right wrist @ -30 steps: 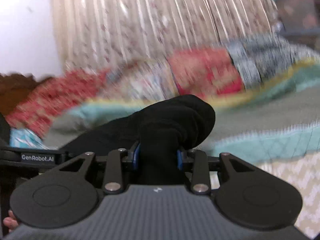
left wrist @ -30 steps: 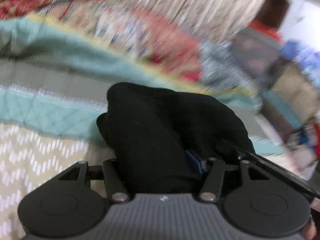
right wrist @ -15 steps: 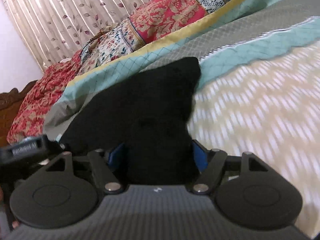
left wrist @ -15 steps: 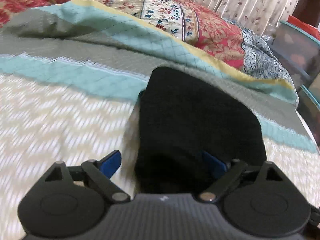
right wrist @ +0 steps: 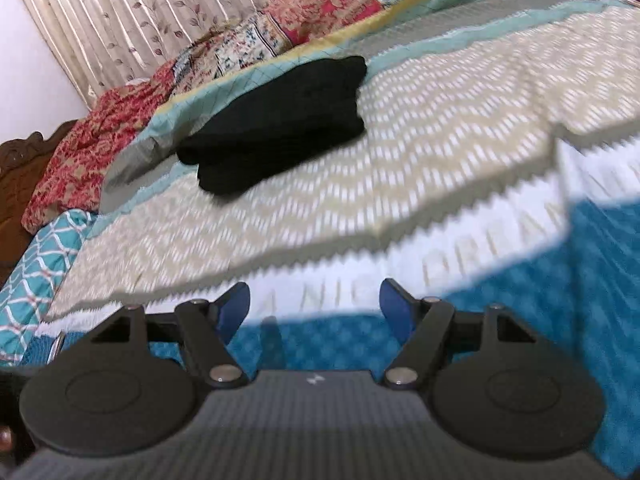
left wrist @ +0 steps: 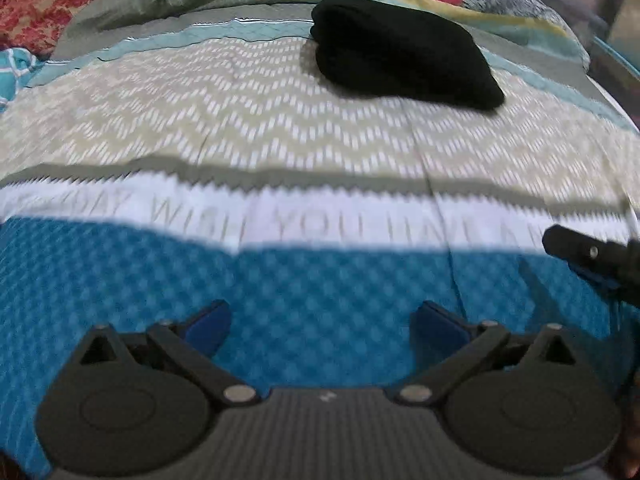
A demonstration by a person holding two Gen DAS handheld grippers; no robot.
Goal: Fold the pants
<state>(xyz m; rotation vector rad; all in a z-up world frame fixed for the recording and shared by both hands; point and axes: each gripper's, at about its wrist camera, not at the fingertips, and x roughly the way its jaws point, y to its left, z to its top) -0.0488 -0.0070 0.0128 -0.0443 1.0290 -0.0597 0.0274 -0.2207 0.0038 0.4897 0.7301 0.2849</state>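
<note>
Folded black pants [left wrist: 404, 50] lie on the bedspread [left wrist: 280, 132], well apart from both grippers.

The bedspread's printed lettering is blurred and unreadable. Left gripper [left wrist: 320, 322] and right gripper [right wrist: 316, 306] hang empty, jaws spread wide; the right one's tip [left wrist: 588, 254] is cut off at the left view's edge.

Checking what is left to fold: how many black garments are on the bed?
1. The folded black pants lie on the bedspread near its far teal stripe, clear of the open left gripper and right gripper. Anything outside the views would be missed.
</note>
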